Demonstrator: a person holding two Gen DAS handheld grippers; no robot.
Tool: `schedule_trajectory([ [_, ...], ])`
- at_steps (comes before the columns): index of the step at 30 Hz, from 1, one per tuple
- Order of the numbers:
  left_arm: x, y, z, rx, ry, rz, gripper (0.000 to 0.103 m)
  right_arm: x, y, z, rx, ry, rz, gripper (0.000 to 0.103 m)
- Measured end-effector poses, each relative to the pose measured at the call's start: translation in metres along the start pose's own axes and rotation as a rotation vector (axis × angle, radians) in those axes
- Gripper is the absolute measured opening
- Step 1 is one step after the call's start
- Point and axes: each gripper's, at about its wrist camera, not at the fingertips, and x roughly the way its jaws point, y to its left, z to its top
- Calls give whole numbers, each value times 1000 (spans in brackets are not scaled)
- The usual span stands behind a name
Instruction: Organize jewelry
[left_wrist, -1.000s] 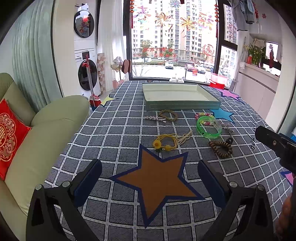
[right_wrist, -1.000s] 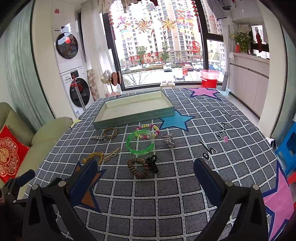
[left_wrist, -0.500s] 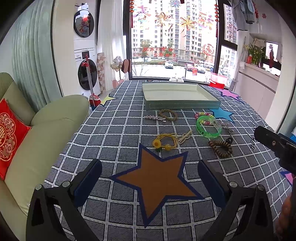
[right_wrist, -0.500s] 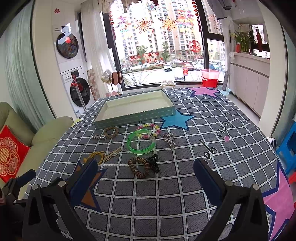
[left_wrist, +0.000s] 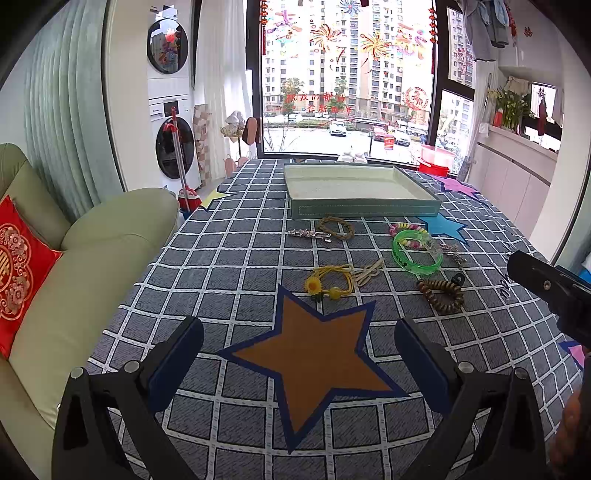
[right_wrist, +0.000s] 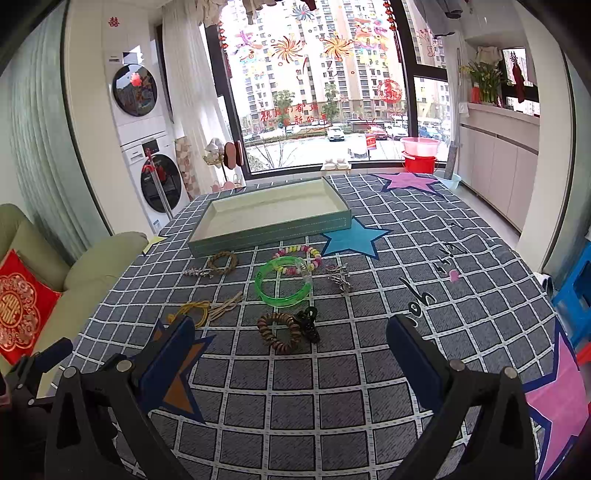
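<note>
Several pieces of jewelry lie on the checked cloth before a shallow green tray (left_wrist: 364, 211) (right_wrist: 273, 232). Among them are a green bangle (left_wrist: 417, 254) (right_wrist: 283, 282), a pastel bead bracelet (right_wrist: 299, 254), a brown coil band (left_wrist: 441, 295) (right_wrist: 279, 332) beside a black claw clip (right_wrist: 308, 323), a yellow flower cord (left_wrist: 328, 282) (right_wrist: 192, 310), a woven ring (left_wrist: 336, 227) (right_wrist: 222, 262) and silver pieces (left_wrist: 308, 233) (right_wrist: 340, 277). My left gripper (left_wrist: 299, 354) is open over the orange star, short of the jewelry. My right gripper (right_wrist: 290, 354) is open, just short of the coil band.
A pale green sofa (left_wrist: 92, 258) with a red cushion (left_wrist: 18, 262) borders the table's left edge. The right gripper's body (left_wrist: 546, 284) juts in at the right of the left wrist view. Washing machines and a big window stand behind the table.
The right gripper has crept slightly forward and left toward the jewelry. The left gripper has stayed put, and both remain open.
</note>
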Motion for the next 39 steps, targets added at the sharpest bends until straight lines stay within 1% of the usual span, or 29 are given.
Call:
schedule_trajectory([
  [9,3,-2,-3,2,11,-2,103,0,-1,0,2,3,1,103],
  [12,6,-2,-3,4,22,-7,103,0,4,-1,1,6,6,103],
  [17,13,-1,-2,18,54,-6,103,4,6,-4,5,19,5,103],
  [20,20,5,1,1,73,-15,103,9,2,-3,10,33,-1,103],
  [23,30,11,7,-11,100,-26,103,13,-5,0,20,57,-11,103],
  [28,51,15,17,1,150,-45,103,28,-18,5,47,129,-49,103],
  [34,76,11,25,28,210,-78,103,47,-37,10,68,208,-46,103],
  [39,92,5,31,47,249,-106,103,60,-35,12,64,253,-35,103],
])
